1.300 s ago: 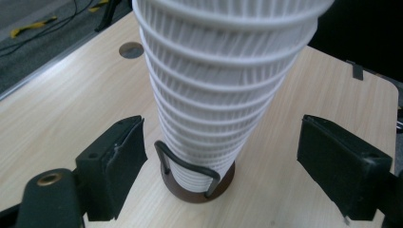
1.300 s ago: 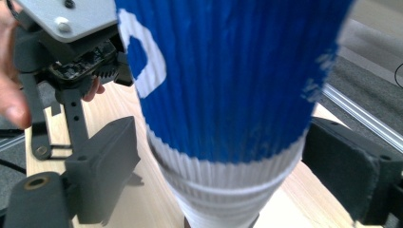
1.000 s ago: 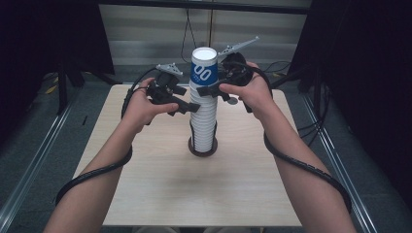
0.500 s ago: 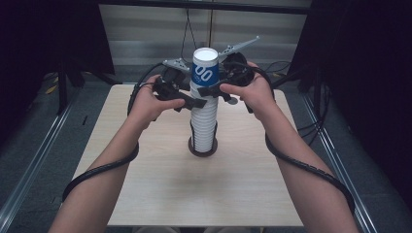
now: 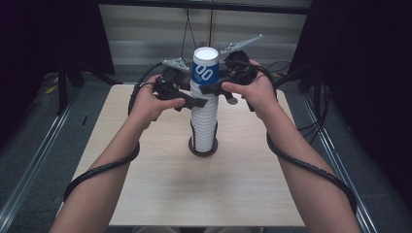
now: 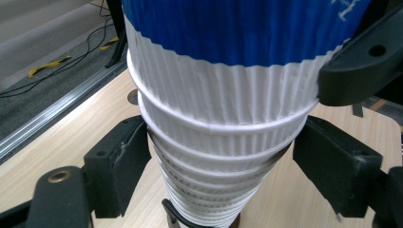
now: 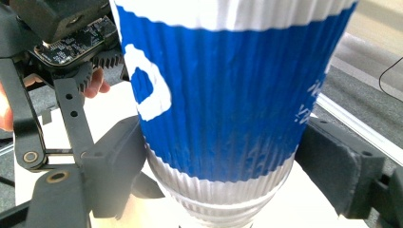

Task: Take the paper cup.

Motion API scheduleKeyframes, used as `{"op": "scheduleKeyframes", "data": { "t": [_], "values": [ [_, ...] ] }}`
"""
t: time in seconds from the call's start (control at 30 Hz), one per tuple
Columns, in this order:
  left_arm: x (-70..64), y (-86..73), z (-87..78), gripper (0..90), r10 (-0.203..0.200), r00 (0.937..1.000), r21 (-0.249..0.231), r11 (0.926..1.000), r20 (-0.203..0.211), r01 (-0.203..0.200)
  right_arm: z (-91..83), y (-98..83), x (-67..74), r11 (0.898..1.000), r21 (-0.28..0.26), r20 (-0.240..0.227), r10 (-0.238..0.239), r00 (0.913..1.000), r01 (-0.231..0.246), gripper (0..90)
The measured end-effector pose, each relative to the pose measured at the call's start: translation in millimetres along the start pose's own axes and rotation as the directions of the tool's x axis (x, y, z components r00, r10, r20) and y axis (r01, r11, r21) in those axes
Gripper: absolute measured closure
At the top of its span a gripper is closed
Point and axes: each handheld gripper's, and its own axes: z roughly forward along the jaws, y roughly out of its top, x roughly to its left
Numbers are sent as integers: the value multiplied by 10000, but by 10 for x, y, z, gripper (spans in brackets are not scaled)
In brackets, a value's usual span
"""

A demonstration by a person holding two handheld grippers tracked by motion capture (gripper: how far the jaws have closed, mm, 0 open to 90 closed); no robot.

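Observation:
A tall stack of white ribbed paper cups (image 5: 204,124) stands upright mid-table, topped by a blue-and-white cup (image 5: 205,68). My left gripper (image 5: 200,99) reaches in from the left, just under the blue cup. Its jaws have just been closing on the stack (image 6: 218,142), and both pads (image 6: 121,164) now touch the white cups. My right gripper (image 5: 209,85) comes in from the right, a little higher. It is shut on the blue cup (image 7: 223,95), with a pad (image 7: 116,164) pressed against each side.
The stack's foot sits in a dark ring (image 5: 202,149) on the light wooden table (image 5: 145,194). Cables trail from both grippers along the forearms. Dark stands and floor cables flank the table, with a metal rail (image 5: 43,145) to the left.
The left gripper's jaws have narrowed around the stack and edged slightly closer to it. The right hand and the cups have not moved.

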Motion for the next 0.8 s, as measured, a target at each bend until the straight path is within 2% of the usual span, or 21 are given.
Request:
{"op": "scheduleKeyframes", "data": {
  "t": [0.23,0.53,0.63,0.7,0.8],
  "values": [
    [0,0,-4,197,-26,10000,43,10000,-30,27,-15,6,10,9999,-95,34,-62,10000,62,198],
    [-10,8,-11,201,128,9999,99,9999,-99,-127,-40,-5,9,9994,-347,15,-63,10000,63,200],
    [-18,8,-13,205,90,9999,77,9999,-53,-90,7,-35,11,9994,-308,37,182,9998,-181,156],
    [-31,12,-8,207,243,9997,119,9996,-50,-243,127,-89,33,9998,96,159,160,9997,-162,119],
    [-36,13,-9,208,209,9998,110,9997,-60,-208,157,-97,37,9995,-85,185,289,9994,-288,124]
  ]
}}
